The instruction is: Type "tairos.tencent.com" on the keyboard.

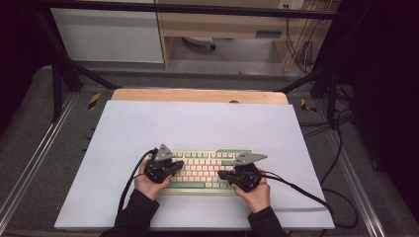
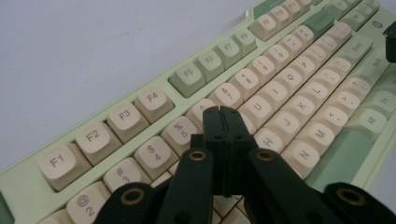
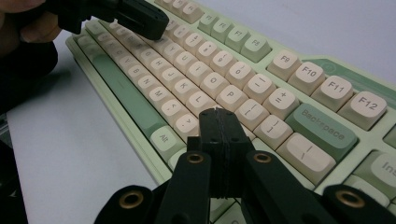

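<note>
A pale green keyboard (image 1: 207, 170) with cream keys lies on a white sheet (image 1: 197, 128) that covers the table (image 1: 197, 95), at the sheet's near middle just in front of the person. The left gripper (image 2: 223, 112) hangs over the keyboard's left half, its fingers pressed together with nothing between them, tips just above the number row near the 6 key. The right gripper (image 3: 218, 113) hangs over the right half, its fingers also together and empty, tips above the keys just right of L and P.
</note>
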